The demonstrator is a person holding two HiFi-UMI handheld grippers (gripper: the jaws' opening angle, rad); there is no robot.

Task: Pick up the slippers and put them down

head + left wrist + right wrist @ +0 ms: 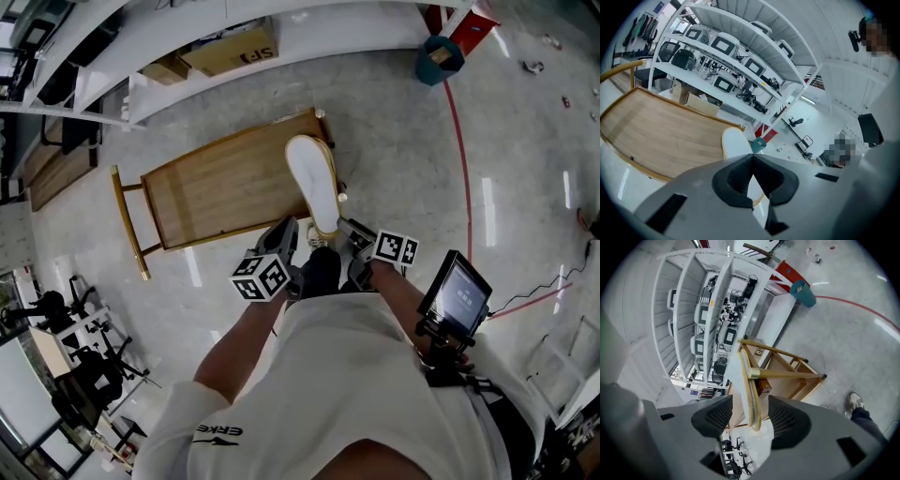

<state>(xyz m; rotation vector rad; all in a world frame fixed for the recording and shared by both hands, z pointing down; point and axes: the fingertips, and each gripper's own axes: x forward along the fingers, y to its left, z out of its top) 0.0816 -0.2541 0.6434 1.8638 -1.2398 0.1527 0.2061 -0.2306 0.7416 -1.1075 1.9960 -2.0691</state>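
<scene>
Slipper (pixel 314 183), white with a tan rim, sits over the end of the wooden table (pixel 216 192), its heel reaching back between both grippers. The right gripper (pixel 750 404) stands wide open, the slipper's rim between its pads and touching neither. The left gripper (pixel 753 158) has its tips together, the slipper just beyond them and perhaps nipped at the heel.

The wooden table (pixel 216 192) is taking up the ground straight ahead, with white shelving (pixel 187 28) closing off its far side. A slipper (pixel 314 183) is lying across the table's right end – its heel is sitting between the right gripper's (pixel 750 399) parted jaws, gaps showing either side. Rightward the floor (pixel 403 159) is lying open up to a teal bin (pixel 439 58).
</scene>
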